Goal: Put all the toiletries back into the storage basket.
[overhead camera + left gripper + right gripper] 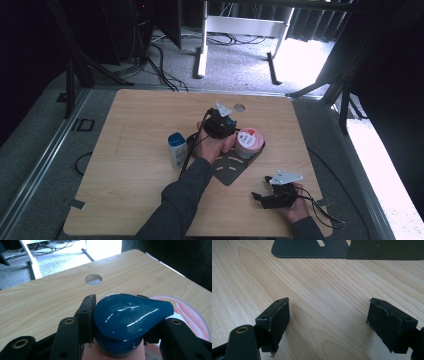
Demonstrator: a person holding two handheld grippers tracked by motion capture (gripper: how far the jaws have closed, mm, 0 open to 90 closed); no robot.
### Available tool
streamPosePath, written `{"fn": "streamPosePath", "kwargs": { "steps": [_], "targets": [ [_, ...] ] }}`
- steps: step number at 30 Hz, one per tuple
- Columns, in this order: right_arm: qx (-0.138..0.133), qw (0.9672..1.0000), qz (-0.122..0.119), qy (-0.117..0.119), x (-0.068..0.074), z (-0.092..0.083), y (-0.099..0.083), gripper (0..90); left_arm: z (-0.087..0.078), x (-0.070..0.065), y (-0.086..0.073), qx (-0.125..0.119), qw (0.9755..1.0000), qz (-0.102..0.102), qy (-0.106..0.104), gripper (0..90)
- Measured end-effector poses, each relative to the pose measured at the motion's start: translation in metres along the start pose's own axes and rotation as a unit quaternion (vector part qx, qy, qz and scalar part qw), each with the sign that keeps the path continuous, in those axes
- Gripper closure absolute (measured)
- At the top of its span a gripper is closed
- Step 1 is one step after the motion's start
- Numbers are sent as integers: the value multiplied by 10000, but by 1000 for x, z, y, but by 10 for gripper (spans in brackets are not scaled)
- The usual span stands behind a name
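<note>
My left gripper (pixel 221 121) (pixel 117 300) is over the middle of the table, shut on the glossy blue teardrop-shaped cap (pixel 125 317) of a bottle with a pink body. In the high view the hand and gripper hide most of that bottle. Just to its right stands a pink tub (pixel 248 142) (pixel 192 315) with a white and red lid. My right gripper (pixel 261 187) (pixel 328 320) rests low near the table's front right, open, with bare wood between its pads.
A white bottle with a blue cap (pixel 177 149) stands left of the left hand. A dark metal bookend plate (pixel 231 169) (pixel 312 248) lies flat in front of the tub. A round cable hole (pixel 239 107) (pixel 93 279) is near the wooden table's (pixel 135 125) far edge.
</note>
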State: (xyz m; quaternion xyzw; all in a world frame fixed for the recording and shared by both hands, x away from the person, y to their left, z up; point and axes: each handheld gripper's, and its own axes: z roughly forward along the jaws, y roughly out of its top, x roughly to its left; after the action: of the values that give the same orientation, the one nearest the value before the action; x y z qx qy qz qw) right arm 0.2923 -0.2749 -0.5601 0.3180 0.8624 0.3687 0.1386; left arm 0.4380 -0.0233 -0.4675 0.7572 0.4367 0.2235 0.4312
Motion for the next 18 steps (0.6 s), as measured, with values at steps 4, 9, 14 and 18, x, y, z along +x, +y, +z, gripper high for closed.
{"fn": "streamPosePath", "kwargs": {
  "steps": [4, 9, 14, 18],
  "targets": [
    [0, 10000, -1, 1, 0, 0, 0, 180, 2, -1, 1, -6, 10000, -7, 35, 530],
    [-1, 10000, -1, 0, 0, 0, 0, 181, 5, 0, 3, -7, 9999, -42, 99, 530],
    [-1, 10000, 1, 1, 0, 0, 0, 180, 7, -2, 4, -22, 9998, -58, 194, 530],
    [-1, 10000, 0, 0, 0, 0, 0, 181, 8, -2, 5, -38, 9997, -108, 237, 530]
  ]
}}
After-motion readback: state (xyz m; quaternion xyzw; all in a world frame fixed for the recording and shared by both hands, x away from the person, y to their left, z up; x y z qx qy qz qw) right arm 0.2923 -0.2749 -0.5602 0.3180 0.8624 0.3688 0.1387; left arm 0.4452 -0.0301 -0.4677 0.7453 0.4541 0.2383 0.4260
